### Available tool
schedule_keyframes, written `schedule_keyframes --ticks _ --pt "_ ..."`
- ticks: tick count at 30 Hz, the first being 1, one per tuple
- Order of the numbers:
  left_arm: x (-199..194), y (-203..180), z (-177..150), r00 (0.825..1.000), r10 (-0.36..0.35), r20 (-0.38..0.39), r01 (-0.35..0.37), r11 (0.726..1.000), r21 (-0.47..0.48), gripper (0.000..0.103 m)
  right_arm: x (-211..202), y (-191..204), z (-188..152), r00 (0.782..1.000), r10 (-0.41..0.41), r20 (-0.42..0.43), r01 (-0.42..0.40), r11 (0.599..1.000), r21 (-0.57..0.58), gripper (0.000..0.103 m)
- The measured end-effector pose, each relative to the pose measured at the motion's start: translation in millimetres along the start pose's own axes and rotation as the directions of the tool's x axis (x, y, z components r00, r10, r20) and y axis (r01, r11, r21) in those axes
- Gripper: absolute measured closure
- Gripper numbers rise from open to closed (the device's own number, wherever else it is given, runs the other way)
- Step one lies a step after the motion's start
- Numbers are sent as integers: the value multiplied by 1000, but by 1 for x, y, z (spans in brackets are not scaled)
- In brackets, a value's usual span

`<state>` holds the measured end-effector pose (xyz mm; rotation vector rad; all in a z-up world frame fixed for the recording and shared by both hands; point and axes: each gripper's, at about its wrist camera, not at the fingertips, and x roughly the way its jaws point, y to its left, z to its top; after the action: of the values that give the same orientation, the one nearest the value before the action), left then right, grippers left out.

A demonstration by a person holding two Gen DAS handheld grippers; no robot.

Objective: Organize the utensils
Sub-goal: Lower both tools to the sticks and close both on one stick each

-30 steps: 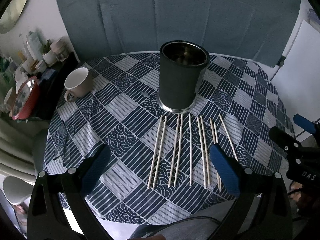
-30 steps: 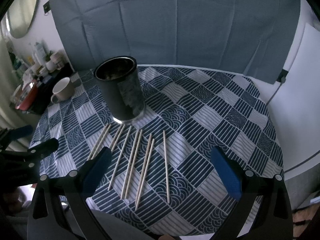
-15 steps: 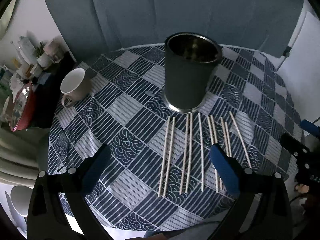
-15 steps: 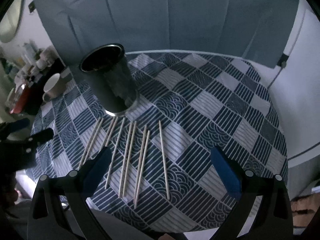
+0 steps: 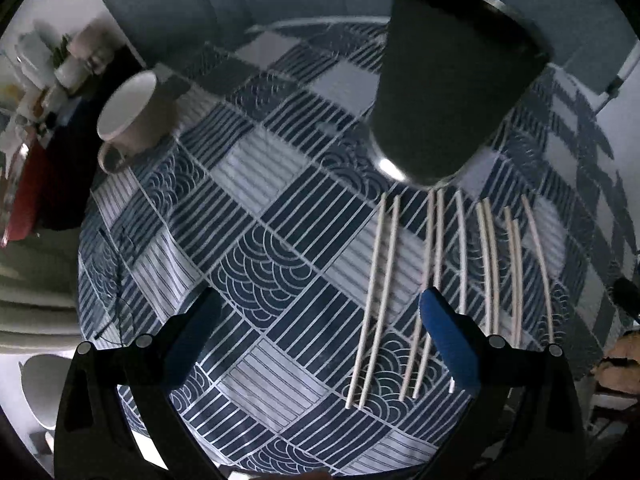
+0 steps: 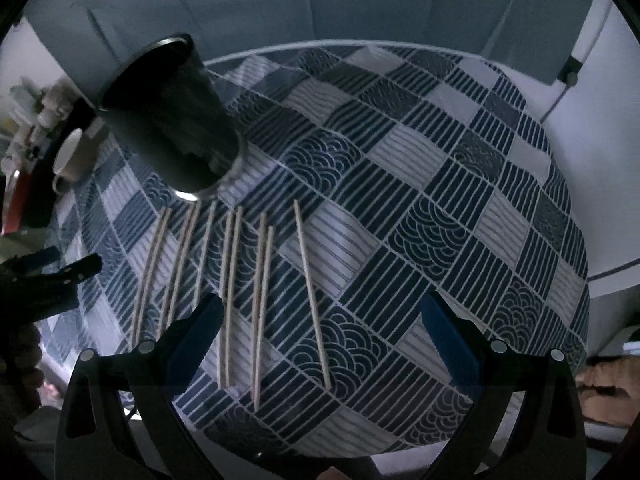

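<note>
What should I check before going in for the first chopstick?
1. Left tongs open, nothing held: ok.
2. Right tongs open, nothing held: ok.
3. Chopsticks flat on the tablecloth, spaced in a row: ok.
4. Dark holder upright just beyond the chopsticks: ok.
5. Holder inside free of clutter: cannot tell, the opening faces away.
6. Mug clear of the working area: ok, off to the left.

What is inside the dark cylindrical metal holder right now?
Nothing can be confirmed. Both wrist views show the dark cylindrical metal holder from the side, its wall hiding the interior. The pale wooden chopsticks lie on the patterned tablecloth.
</note>
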<state>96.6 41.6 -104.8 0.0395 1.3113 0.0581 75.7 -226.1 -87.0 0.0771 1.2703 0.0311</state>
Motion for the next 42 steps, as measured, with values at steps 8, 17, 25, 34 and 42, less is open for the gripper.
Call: schedule_keyframes --ticks 8,17,25,34,42 --pt "42 2 3 994 -6 -110 6 1000 -7 6 44 -2 4 995 -32 -90 30 999 -21 8" --pt "73 -5 23 986 34 -161 -26 998 58 6 94 -5 7 984 -77 -162 73 997 -32 8" --pt "88 -6 29 983 23 -182 -13 998 57 4 121 -5 9 976 -91 -196 84 996 -43 8" --pt "92 2 21 986 -43 -160 46 999 11 4 142 -25 7 986 -29 -166 27 1000 -12 7" --pt "91 1 19 990 -46 -133 52 998 40 5 140 -30 -1 987 -31 -158 27 999 -28 7"
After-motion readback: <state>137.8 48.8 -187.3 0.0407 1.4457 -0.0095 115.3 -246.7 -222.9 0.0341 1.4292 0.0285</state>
